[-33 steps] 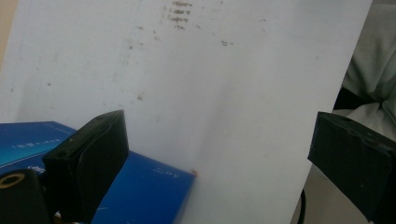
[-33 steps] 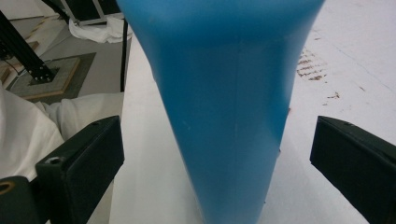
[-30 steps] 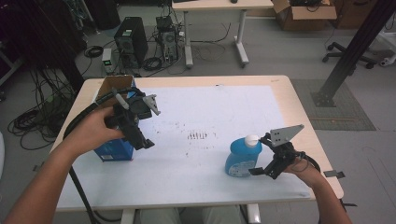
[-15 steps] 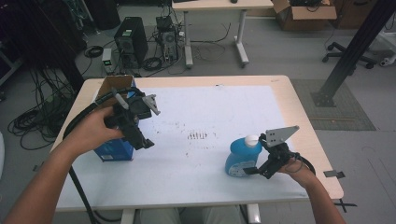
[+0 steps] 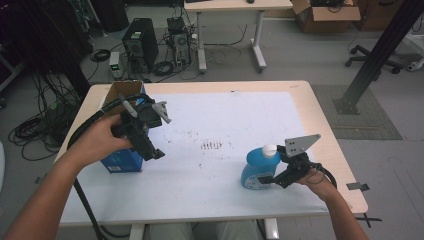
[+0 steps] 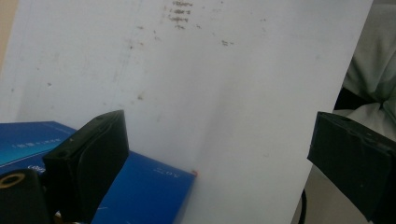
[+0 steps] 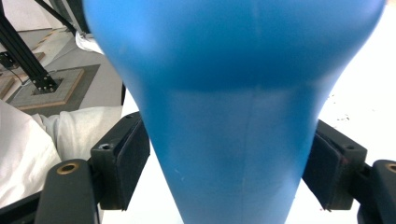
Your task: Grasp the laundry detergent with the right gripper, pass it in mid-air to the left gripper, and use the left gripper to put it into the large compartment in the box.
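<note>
A blue bottle [image 5: 256, 172] with a white cap [image 5: 270, 149] stands near the table's front right. My right gripper [image 5: 269, 180] reaches it from the right. Its jaws have just been closing, and the pads [image 7: 134, 156] now press both sides of the bottle's narrow part [image 7: 233, 116]. At the left, my left gripper [image 5: 150, 151] hangs open above a blue box [image 5: 121, 161]. In the left gripper view the jaws stand wide apart around my left gripper [image 6: 219, 135], with nothing between them. The blue box [image 6: 140, 196] lies below the left jaw.
A white sheet [image 5: 225, 110] covers most of the wooden table [image 5: 327, 135], with small dark marks [image 5: 212, 145] at its middle. The box's open brown flap [image 5: 122, 90] rises at the table's left edge. Computers and cables lie on the floor beyond the table.
The right gripper's jaws have closed in on the blue bottle. The left hand and its gripper have stayed where they were.
</note>
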A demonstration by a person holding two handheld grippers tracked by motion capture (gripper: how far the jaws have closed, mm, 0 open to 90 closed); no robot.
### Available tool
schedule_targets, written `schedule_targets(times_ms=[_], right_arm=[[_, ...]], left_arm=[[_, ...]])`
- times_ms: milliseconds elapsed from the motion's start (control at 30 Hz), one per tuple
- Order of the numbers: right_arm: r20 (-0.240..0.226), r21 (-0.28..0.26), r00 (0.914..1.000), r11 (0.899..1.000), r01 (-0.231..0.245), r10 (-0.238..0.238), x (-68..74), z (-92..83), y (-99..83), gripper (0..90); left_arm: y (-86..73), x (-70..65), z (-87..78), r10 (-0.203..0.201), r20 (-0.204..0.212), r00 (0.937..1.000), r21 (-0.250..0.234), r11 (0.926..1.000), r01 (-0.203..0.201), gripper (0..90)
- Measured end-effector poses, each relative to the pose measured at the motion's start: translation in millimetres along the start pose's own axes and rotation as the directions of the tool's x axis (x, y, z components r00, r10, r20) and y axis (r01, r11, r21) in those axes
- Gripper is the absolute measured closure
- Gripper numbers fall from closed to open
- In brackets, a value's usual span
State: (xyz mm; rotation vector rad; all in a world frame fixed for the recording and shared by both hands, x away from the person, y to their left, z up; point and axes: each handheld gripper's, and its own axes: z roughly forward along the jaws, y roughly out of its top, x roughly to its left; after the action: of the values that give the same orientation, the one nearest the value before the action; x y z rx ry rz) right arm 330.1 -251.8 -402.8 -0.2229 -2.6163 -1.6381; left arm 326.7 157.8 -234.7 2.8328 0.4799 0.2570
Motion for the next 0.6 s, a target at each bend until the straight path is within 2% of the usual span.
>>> schedule_targets(times_ms=[600], right_arm=[[-0.007, -0.012, 0.9997, 1.0, 0.024, -0.024, 0.0, -1.2, 0.6, 37.1]], left_arm=[[-1.2, 0.5, 0.1, -0.004, -0.001, 1.0, -0.001, 1.0, 0.004, 5.5]])
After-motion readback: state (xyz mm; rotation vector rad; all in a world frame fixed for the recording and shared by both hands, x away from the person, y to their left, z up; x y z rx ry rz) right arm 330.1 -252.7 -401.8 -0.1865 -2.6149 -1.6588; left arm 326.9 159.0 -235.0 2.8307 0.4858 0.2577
